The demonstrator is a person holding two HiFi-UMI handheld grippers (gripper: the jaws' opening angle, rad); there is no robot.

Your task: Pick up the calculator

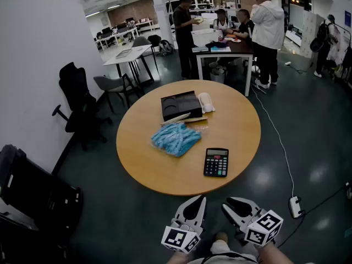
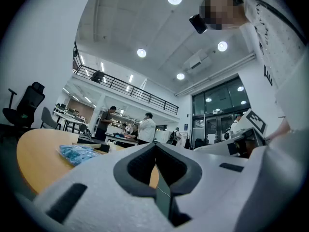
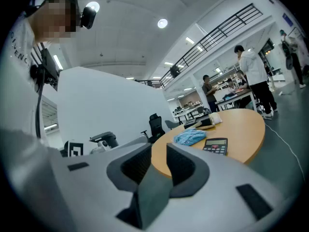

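The black calculator (image 1: 216,162) lies flat on the round wooden table (image 1: 165,172), near its front right edge; the right gripper view shows the calculator (image 3: 216,146) ahead and to the right. Both grippers hang below the table's near edge, short of it. My left gripper (image 1: 198,199) is shut with nothing in it; its pads (image 2: 145,164) meet at the tips. My right gripper (image 1: 231,204) has its jaws a narrow gap apart, empty, and through that gap (image 3: 158,151) the table shows. The calculator is hidden in the left gripper view.
A blue plastic bag (image 1: 176,138) lies mid-table, with a black box (image 1: 180,104) and a white roll (image 1: 206,102) behind it. A black office chair (image 1: 77,100) and dark case (image 1: 33,194) stand left. A cable and power strip (image 1: 296,206) lie on the floor at right. People stand at a far desk (image 1: 231,48).
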